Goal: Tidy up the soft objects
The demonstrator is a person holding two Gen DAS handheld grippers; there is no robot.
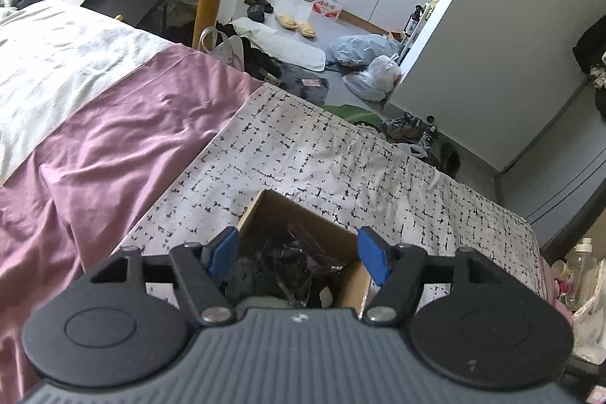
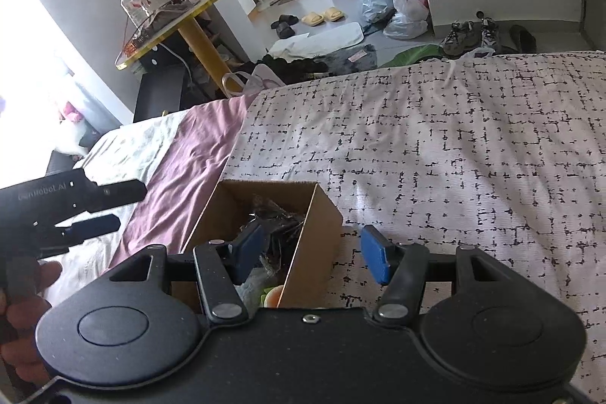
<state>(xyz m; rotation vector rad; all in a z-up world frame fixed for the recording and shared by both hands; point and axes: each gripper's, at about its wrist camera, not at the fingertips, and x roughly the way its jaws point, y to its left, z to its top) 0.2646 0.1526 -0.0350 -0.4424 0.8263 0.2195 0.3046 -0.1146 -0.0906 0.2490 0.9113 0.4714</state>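
Soft objects (image 1: 288,264) inside cardboard box (image 2: 306,241), directly below left tool (image 1: 297,254) and right tool (image 2: 310,254); both spread apart, empty.

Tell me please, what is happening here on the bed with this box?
A person holds a two-finger gripper in each hand above a cardboard box that sits on the patterned bed cover. Soft things, among them a dark crinkled bundle, already lie inside the box. The left gripper and the right gripper are both open and hold nothing. A purple sheet lies beside the cover.
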